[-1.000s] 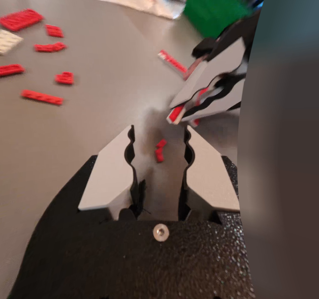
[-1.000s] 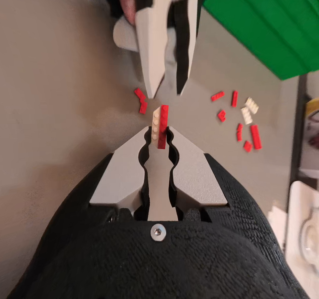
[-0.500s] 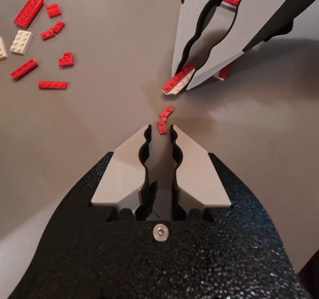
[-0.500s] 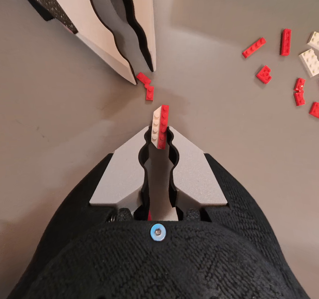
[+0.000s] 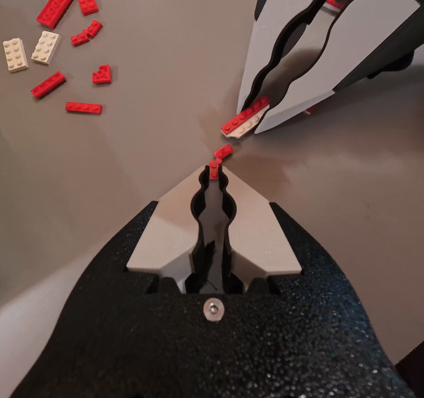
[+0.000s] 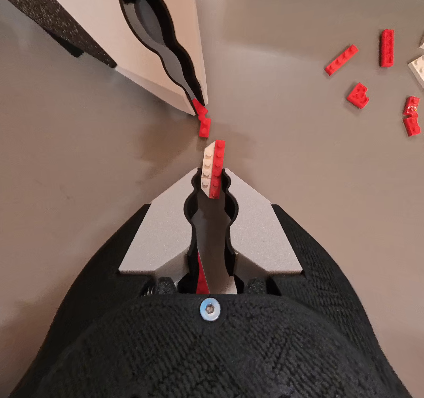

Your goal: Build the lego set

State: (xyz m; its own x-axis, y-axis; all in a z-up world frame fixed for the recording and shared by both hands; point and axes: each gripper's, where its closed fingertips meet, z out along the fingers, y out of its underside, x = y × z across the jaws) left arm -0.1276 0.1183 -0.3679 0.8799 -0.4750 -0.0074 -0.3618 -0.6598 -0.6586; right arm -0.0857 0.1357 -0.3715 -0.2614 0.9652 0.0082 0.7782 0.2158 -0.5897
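Left wrist view: left claw (image 5: 214, 168) pinched nearly closed on one half of a small red hinge piece (image 5: 219, 162), the other half angled off toward the red-and-white plate assembly (image 5: 245, 120). That assembly clamped at the tips of the right claw (image 5: 257, 117), just beyond the hinge, not touching. Loose red and white bricks (image 5: 46, 49) lying well apart on the grey counter (image 5: 160, 65), upper left. Best to lift the hinge clear of the counter, free half level, before bringing it to the assembly.

Right wrist view: right claw (image 6: 212, 175) narrowly closed on the assembly (image 6: 213, 168), held on edge, studs facing left. Hinge (image 6: 203, 120) near its far end, in the left claw (image 6: 198, 106). Advisable to keep the assembly steady, line studs up squarely, press straight; likely to slip or pivot under a skewed push, given the thin grip.
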